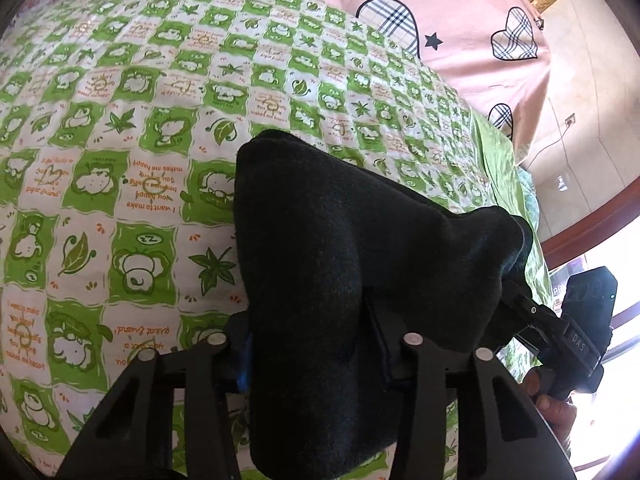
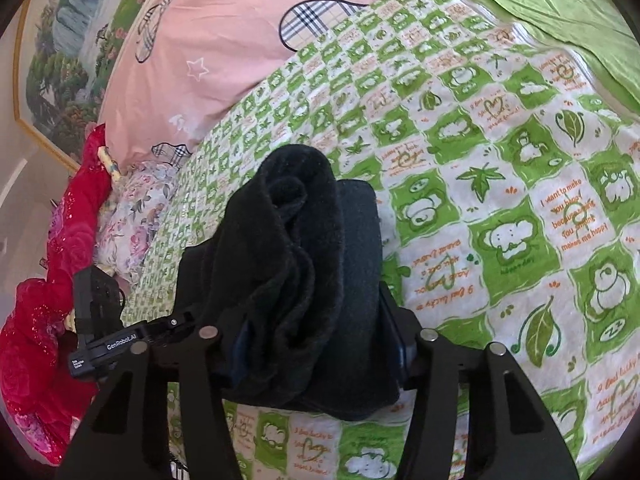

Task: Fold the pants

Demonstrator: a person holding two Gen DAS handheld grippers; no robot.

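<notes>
Both the left hand-held gripper (image 1: 320, 360) and the right hand-held gripper (image 2: 316, 352) clamp the bunched black fleece pants (image 1: 340, 240); lift level, then lay them toward twelve o'clock on the green-checked bed (image 1: 120, 160).

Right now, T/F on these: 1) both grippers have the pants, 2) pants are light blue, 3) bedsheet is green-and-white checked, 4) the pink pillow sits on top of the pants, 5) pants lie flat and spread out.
1) True: the left gripper and the right gripper each clamp the pants.
2) False: they are dark, near black.
3) True: the bedsheet has green and white squares.
4) False: the pink pillow lies apart, beyond the pants.
5) False: they are bunched in thick folds.
</notes>
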